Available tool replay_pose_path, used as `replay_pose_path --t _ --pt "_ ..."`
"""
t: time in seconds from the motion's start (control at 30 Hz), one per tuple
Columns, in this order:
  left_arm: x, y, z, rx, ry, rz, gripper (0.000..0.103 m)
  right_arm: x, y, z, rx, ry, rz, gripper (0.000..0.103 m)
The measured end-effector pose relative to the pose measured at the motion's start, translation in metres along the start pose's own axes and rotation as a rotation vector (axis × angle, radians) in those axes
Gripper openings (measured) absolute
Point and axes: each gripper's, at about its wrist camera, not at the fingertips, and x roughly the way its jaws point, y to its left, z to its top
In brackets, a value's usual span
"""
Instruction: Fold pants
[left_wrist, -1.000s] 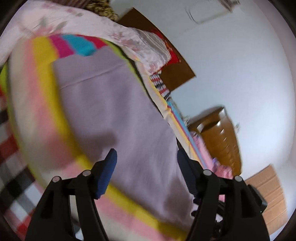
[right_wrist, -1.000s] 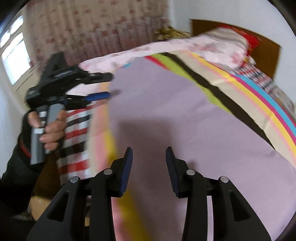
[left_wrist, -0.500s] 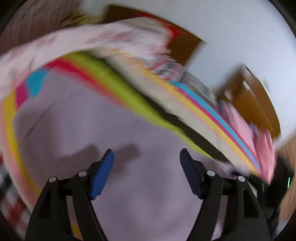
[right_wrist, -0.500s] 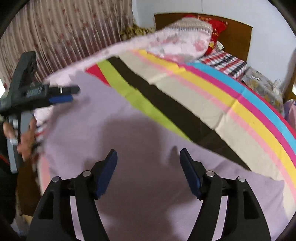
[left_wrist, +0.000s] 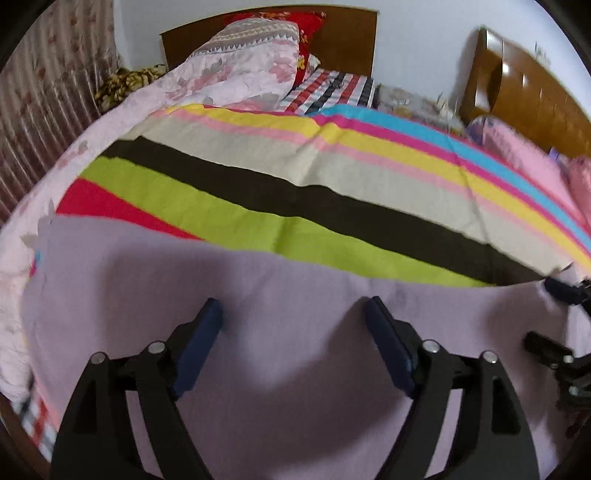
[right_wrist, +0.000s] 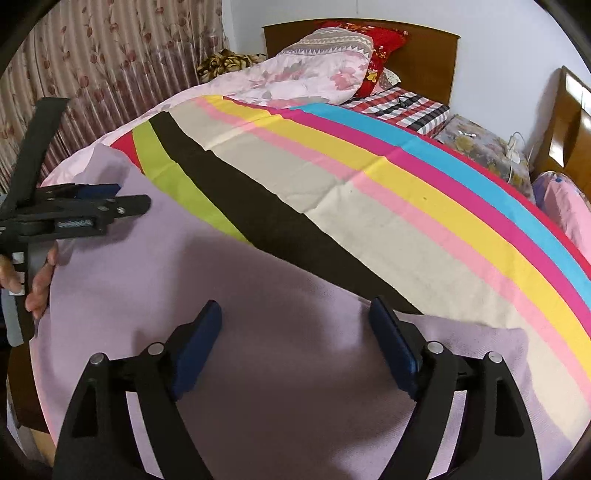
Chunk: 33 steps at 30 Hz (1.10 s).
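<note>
Lilac pants (left_wrist: 295, 332) flat on striped bedspread (left_wrist: 295, 177); both grippers' jaws just widened, released, empty; floral quilt (left_wrist: 229, 74) behind.

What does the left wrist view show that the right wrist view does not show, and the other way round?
Only the left wrist view shows the left gripper head-on, jaws open over the pants, with the right gripper at the frame's edge.

Only the right wrist view shows the hand that holds the left gripper, the open right gripper head-on, and a wide stretch of curtain.

Both show the lilac pants lying flat on the striped blanket, the headboard and the red pillow. Both grippers have just been opening, with nothing held.
</note>
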Motion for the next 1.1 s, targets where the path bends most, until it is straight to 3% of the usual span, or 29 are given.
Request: replay_pose_path --t 0.1,0.2,0.27,0.33,0.4,0.47,0.53,0.63,0.67,0.77,0.83,0.97,1.03,1.1 --pt "0.010 -0.005 0.008 0.011 0.008 0.061 0.102 -0.003 -0.004 0.000 0.017 -0.009 0.022 0.079" --pt "0.011 0.004 0.008 -0.037 0.028 0.039 0.102 -0.003 -0.005 0.001 0.030 -0.014 0.038 0.079" --pt "0.001 0.004 0.003 -0.061 0.037 0.071 0.102 -0.005 -0.004 0.002 0.025 -0.017 0.033 0.079" --pt "-0.022 -0.002 -0.004 -0.096 0.011 0.092 0.095 -0.015 -0.003 -0.001 0.035 -0.034 -0.003 0.079" --pt "-0.063 -0.020 -0.017 -0.118 -0.081 0.004 0.097 -0.035 -0.001 -0.005 0.050 -0.058 -0.022 0.080" --pt "-0.079 -0.045 -0.030 -0.091 -0.096 -0.085 0.101 -0.068 -0.003 -0.015 0.067 -0.109 -0.063 0.088" --pt "-0.080 -0.078 -0.044 0.004 -0.053 -0.180 0.101 -0.095 -0.011 -0.033 0.073 -0.128 -0.126 0.088" --pt "-0.073 -0.118 -0.071 0.113 0.011 -0.248 0.101 -0.110 -0.036 -0.066 0.086 -0.040 -0.247 0.088" --pt "-0.070 -0.126 -0.077 0.138 0.020 -0.245 0.101 -0.110 -0.048 -0.080 0.097 0.013 -0.267 0.088" --pt "-0.063 -0.142 -0.092 0.224 -0.013 -0.135 0.102 -0.105 -0.085 -0.123 0.187 0.163 -0.274 0.092" --pt "-0.064 -0.141 -0.092 0.219 -0.008 -0.131 0.102 -0.124 -0.100 -0.143 0.261 0.152 -0.195 0.092" --pt "-0.090 -0.135 -0.095 0.195 -0.040 -0.213 0.101 -0.175 -0.106 -0.175 0.253 0.084 -0.293 0.092" --pt "-0.102 -0.141 -0.104 0.232 -0.061 -0.250 0.101 -0.194 -0.107 -0.197 0.274 0.074 -0.299 0.092" --pt "-0.107 -0.157 -0.119 0.307 -0.071 -0.272 0.101 -0.197 -0.110 -0.224 0.267 0.118 -0.325 0.092"
